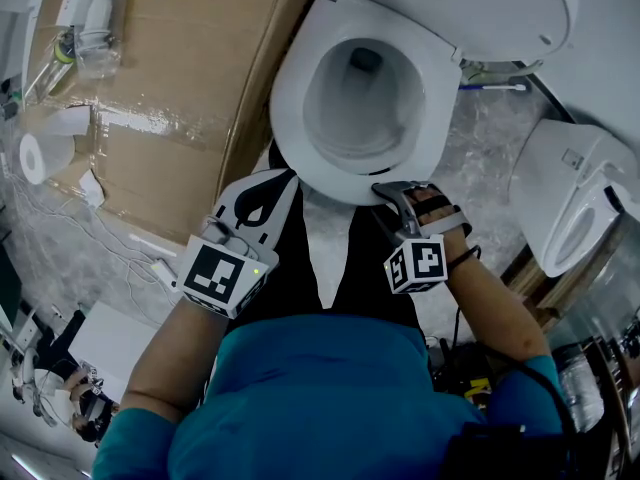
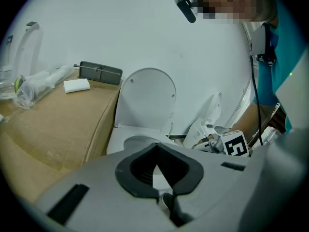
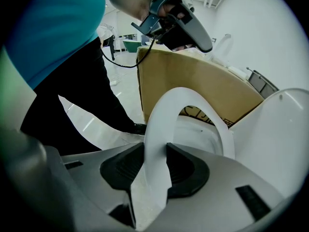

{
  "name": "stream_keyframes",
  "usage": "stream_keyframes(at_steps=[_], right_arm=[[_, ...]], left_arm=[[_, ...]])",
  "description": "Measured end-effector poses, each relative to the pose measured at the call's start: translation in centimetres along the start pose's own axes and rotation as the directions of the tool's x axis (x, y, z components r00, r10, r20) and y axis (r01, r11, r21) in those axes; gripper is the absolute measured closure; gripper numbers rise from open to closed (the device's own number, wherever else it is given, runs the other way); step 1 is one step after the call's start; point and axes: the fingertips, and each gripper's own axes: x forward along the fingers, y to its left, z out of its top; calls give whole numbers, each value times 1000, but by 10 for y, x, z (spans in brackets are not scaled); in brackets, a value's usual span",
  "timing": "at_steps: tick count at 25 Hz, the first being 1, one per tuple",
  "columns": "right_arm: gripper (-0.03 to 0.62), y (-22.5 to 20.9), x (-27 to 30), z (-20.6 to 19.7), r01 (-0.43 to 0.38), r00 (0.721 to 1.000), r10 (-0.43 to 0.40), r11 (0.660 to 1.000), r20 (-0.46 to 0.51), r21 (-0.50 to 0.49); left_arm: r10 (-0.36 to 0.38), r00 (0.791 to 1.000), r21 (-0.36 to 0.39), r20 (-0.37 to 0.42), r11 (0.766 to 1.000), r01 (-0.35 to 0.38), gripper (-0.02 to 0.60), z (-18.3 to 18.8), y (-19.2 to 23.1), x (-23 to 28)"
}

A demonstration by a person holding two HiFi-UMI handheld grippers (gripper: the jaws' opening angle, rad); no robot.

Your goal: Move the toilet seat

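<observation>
gripping the toilet seat by its near rim

a person in a teal top and dark trousers stands right up against the near end of a white toilet, a gripper in each hand. the right gripper (image 1: 386, 190) points steeply down at the near edge of the toilet seat (image 1: 292, 118), and its own view shows the white ring running straight between the two dark pads, with both pads clenched against it. from there the seat stands tilted, its near end raised clear of the bowl (image 1: 360, 103) so that the inside of the bowl shows through the ring, while its far end stays down by the hinge. the lid (image 1: 480, 8) is up, leaning back at the far side.

the left gripper (image 1: 273, 178) hangs just to the left of the seat's near rim, beside it and apart from it. its jaws are drawn together at the tips with nothing between them; only a thin wedge of light shows between the pads in its own view.

a big cardboard box (image 1: 170, 78) wrapped in clear film sits close along the left of the toilet, with packaged bits on its far top and a roll of toilet paper (image 1: 40, 156) at its left edge. on the right, well apart, a second white toilet (image 1: 560, 183) stands on the grey marbled floor (image 1: 480, 138).
</observation>
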Motion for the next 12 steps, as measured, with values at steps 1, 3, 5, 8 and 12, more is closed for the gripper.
stream_keyframes(at_steps=[1,3,5,8,12], right_arm=[[449,0,-1,0,7,1000,-7,1000,4,8],[452,-2,-6,1,16,1000,-16,1000,10,19],[456,-5,-10,2,25,1000,-25,999,16,22],[462,-9,-17,5,38,999,-39,999,24,25],[471,-13,-26,6,57,998,-58,998,28,32]], left_arm=[[-4,1000,0,5,1000,4,581,1,-1,0],[-12,1000,3,9,1000,12,581,3,-2,-1],[-15,1000,8,8,1000,15,581,5,-3,-2],[-12,1000,15,9,1000,12,581,10,-3,-3],[-16,1000,24,16,1000,15,581,15,-5,-5]])
